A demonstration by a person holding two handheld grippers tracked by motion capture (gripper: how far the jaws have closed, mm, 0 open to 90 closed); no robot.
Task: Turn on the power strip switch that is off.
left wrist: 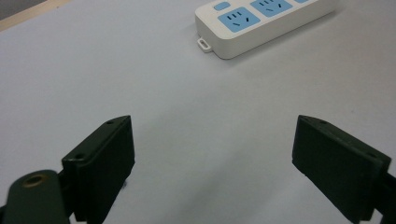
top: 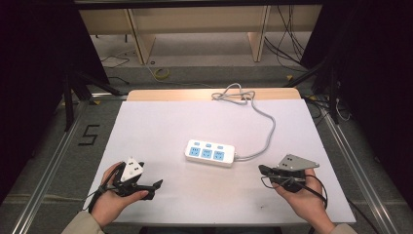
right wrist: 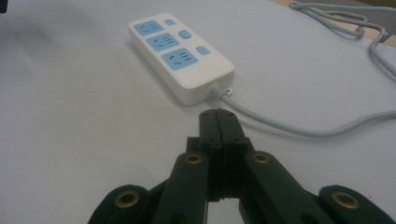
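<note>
Between both grippers, power strip (top: 210, 153); bare table (top: 160, 126) around

Even overhead light fell on the white table (top: 160, 126), which looked bright while the surroundings stayed dark. Shadows were soft and faint. The high view was slightly grainy; both gripper views blurred their near jaws.
</note>
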